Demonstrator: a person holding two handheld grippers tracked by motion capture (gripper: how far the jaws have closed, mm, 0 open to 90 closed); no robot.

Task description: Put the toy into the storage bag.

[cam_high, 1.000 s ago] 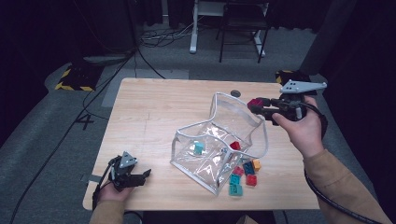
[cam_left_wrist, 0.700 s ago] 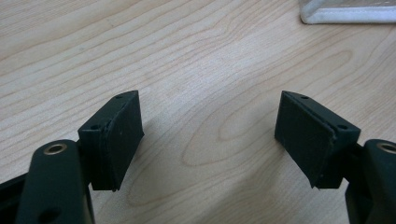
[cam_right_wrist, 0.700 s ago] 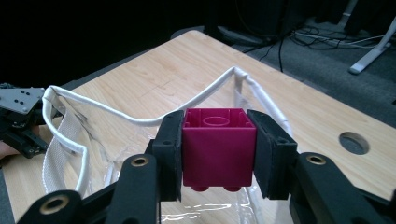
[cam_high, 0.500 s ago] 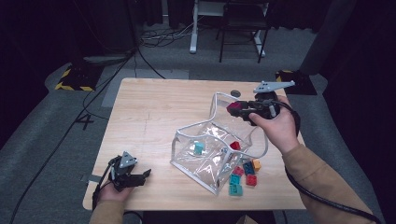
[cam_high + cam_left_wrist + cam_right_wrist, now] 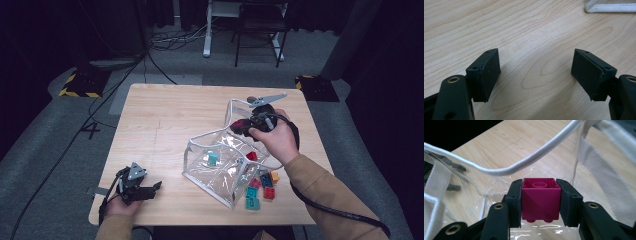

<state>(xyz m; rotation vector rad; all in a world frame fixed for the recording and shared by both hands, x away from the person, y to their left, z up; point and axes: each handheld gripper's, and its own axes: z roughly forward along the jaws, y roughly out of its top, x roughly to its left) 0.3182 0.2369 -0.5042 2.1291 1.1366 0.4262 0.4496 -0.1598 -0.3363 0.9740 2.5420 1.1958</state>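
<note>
Clamping a magenta brick [image 5: 541, 201] between its two black pads, the right gripper [image 5: 541, 202] hovers at the open mouth of a clear plastic bag [image 5: 220, 162] with white piping. In the right gripper view the brick sits squarely between the jaws, its hollow underside with the round tube turned up and toward the bag, while its studs poke out at the bottom, back toward the gripper body. It is close to a cube, so no side reads as clearly longer; its stud-to-hollow axis runs along the jaws. The white rim [image 5: 524, 166] of the bag arcs just ahead of the brick, and a woven strap [image 5: 599, 170] hangs to one side.

From the high view the right gripper [image 5: 241, 126] is over the far right part of the wooden table [image 5: 165, 125], at the bag's upper edge. Inside the bag lie a teal brick [image 5: 213, 158] and a red brick [image 5: 251, 156]; a small heap of loose bricks [image 5: 261, 187] lies on the table just beside the bag's near corner.

Resting near the table's front left corner, the left gripper [image 5: 150, 189] holds nothing: its pads [image 5: 487, 72] stand wide apart over bare wood, well apart from the bag.
</note>
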